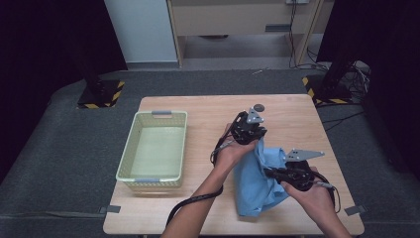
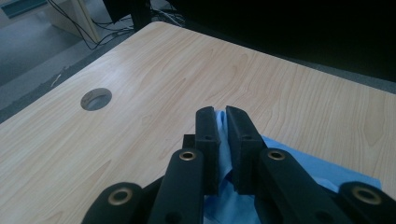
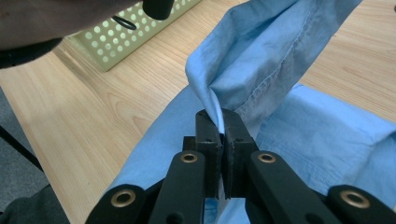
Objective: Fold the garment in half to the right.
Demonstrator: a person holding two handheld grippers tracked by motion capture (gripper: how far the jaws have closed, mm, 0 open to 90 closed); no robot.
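Wooden table: being used as the work surface, a small round hole set near its far edge. Pale green perforated basket: being kept on the table's left half, well apart from the cloth. Blue shirt: being held up off the right half of the table, its long axis running from the near edge up toward the far middle, upper end raised, lower end resting on the wood. Left gripper: narrowed onto the shirt's upper end, a fold being pinched between the jaws. Right gripper: being clamped on a seamed edge at mid-length.
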